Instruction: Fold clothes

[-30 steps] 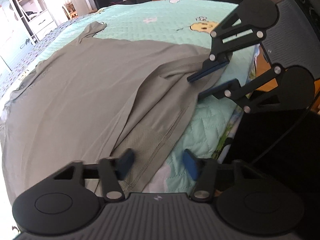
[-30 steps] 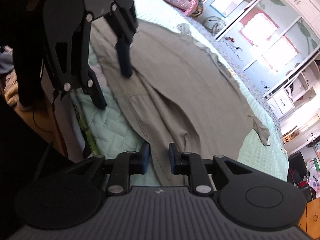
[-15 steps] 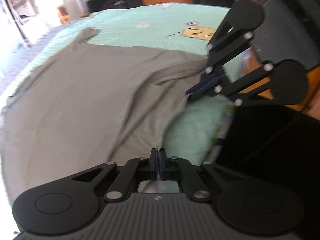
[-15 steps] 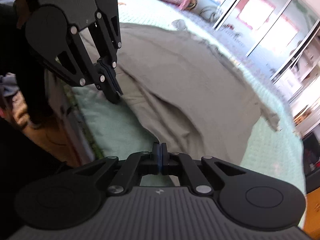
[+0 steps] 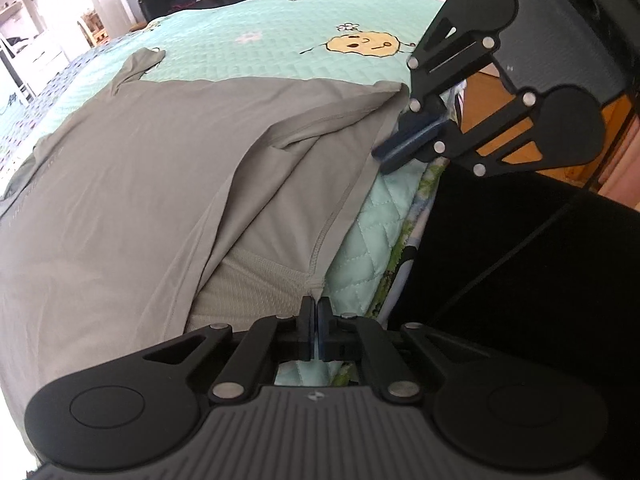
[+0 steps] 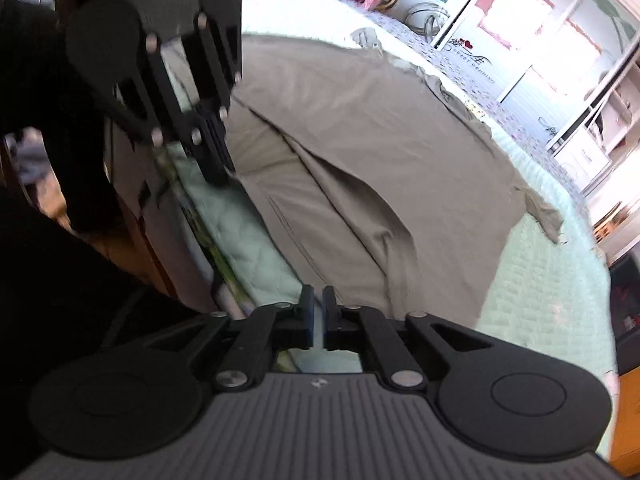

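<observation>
Pinching the near hem of the grey shirt (image 5: 168, 184), the left gripper (image 5: 316, 312) has its fingers pressed together on a small tuck of fabric at the stitched seam. The right gripper (image 6: 318, 300) sits further along the same edge with its fingers narrowed to a slim gap; in the left wrist view its blue pads (image 5: 408, 140) meet at the shirt's corner, though whether cloth lies between them I cannot tell for sure.

One grey shirt lies spread across the bed (image 5: 280, 36), its near edge along the bed's side, one sleeve (image 5: 140, 64) reaching toward the far end. A fold ridge runs diagonally through the body, and a mesh inner layer (image 5: 256, 284) shows near the left gripper.

To do this step well, both grippers should lift the hem together at even height, keeping the edge taut between them so the cloth carries over flat rather than bunching. The slack ridge in the middle should be drawn out before laying down.

Counted: two grippers, one shirt, one bed, one cartoon print (image 5: 362, 44) on the mint quilt.
</observation>
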{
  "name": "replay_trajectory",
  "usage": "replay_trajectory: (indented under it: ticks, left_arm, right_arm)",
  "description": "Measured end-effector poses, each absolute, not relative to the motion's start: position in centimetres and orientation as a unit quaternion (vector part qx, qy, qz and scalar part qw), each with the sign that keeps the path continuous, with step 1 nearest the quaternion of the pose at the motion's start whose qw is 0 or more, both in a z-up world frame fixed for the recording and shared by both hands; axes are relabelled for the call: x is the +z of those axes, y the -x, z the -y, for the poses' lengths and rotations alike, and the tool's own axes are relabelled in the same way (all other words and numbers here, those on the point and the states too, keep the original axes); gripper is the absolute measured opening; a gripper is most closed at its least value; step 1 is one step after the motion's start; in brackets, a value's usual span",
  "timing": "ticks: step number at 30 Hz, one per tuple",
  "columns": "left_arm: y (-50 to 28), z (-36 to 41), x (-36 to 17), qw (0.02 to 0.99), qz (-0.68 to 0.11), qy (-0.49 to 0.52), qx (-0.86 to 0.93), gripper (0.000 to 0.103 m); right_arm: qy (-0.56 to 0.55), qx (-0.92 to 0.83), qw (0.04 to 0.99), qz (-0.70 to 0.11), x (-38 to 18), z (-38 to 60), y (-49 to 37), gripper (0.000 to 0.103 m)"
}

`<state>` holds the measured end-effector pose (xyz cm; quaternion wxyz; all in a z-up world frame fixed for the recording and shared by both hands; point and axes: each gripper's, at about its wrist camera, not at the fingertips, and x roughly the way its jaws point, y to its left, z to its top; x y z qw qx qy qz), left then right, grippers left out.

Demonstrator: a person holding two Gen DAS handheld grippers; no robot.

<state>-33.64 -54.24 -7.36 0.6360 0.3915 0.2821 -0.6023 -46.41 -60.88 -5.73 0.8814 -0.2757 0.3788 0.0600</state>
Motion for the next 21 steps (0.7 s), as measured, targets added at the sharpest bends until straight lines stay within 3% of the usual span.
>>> replay_trajectory:
  ticks: [3,6,14,16,17,21]
  left_arm:
    - [33.0,54.2,-6.7,0.639,-0.299,-0.368,-0.606,0.000]
    - [31.9,54.1,-6.0,0.640,-0.317,-0.340,-0.612,0.000]
    - [30.3,54.1,-5.1,0.640,-0.349,-0.282,-0.623,0.000]
    - [30.6,54.2,-5.2,0.635,-0.351,-0.283,-0.628,0.000]
    - [30.8,54.3,-5.3,0.630,-0.351,-0.285,-0.631,0.000]
    - [32.7,54.3,-6.3,0.610,-0.339,-0.323,-0.640,0.000]
  right_arm:
    - [0.318,0.065,0.870,-0.372,-6.5,60.5,46.6,0.030]
    - [0.339,0.066,0.867,-0.360,-7.0,60.2,46.3,0.038]
    - [0.332,0.052,0.881,-0.333,-7.6,60.6,45.3,0.039]
    - [0.319,0.040,0.886,-0.334,-7.4,61.1,45.0,0.021]
    - [0.312,0.033,0.889,-0.334,-7.3,61.3,44.9,0.000]
    - [0.309,0.050,0.878,-0.362,-7.1,61.2,45.3,0.000]
